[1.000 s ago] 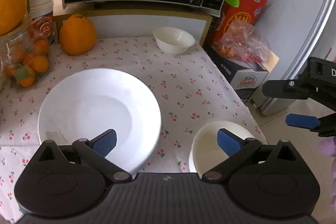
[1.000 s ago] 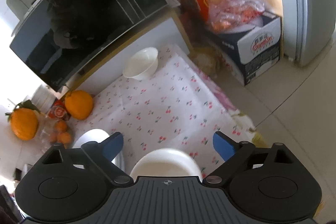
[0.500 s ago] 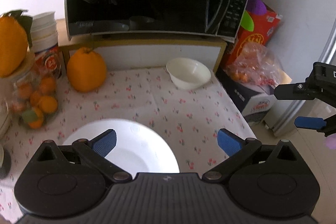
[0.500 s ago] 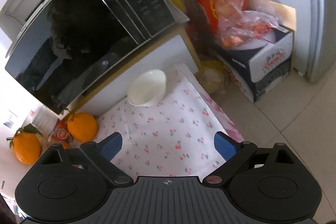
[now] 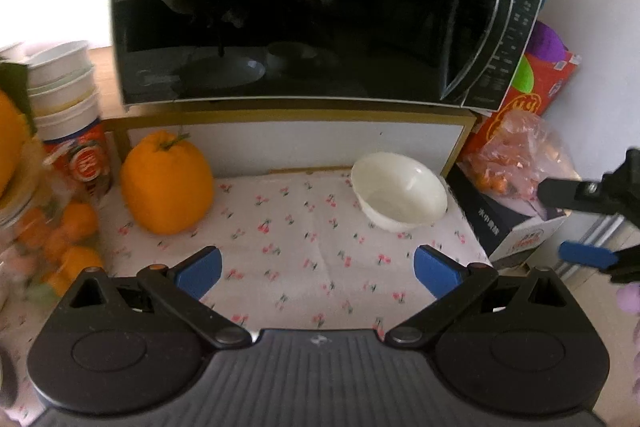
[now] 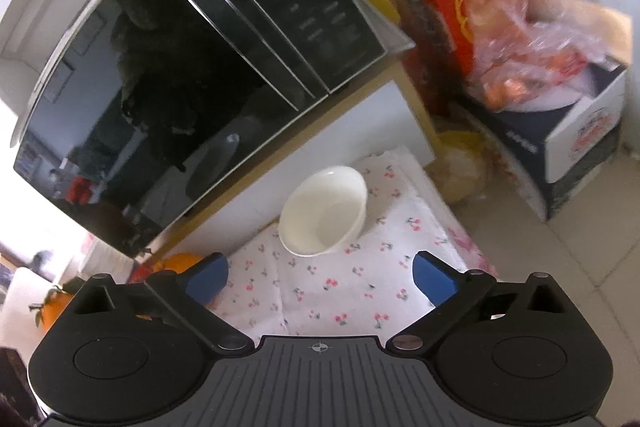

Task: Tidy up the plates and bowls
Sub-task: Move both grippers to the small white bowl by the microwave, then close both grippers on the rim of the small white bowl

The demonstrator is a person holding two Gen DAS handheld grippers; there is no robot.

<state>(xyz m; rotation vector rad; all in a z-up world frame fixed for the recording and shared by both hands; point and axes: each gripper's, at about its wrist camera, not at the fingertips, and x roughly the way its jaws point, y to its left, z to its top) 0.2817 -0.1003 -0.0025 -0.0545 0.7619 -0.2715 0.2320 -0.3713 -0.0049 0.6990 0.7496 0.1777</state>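
A small white bowl [image 5: 400, 193] [image 6: 324, 211] stands empty at the back right of the cherry-print tablecloth [image 5: 300, 235], just under the microwave shelf. My left gripper [image 5: 318, 271] hovers over the cloth in front of the bowl, open, with only cloth between its blue pads. My right gripper [image 6: 320, 275] also faces the bowl from the near right; its jaws are opening and nothing is between them. In the left wrist view the right gripper [image 5: 580, 223] shows at the right edge, off the table's side. No plate is in view.
A black microwave [image 5: 300, 7] sits on a shelf above the table's back. At the left stand a large orange fruit [image 5: 166, 183], stacked paper cups [image 5: 64, 83] and a jar of small oranges [image 5: 48, 239]. A carton with a bag of fruit [image 6: 532, 67] stands on the floor at the right.
Both grippers have moved toward the back of the table. The large white plate and the near bowl have slid out of view below. The far bowl now looks bigger and closer.
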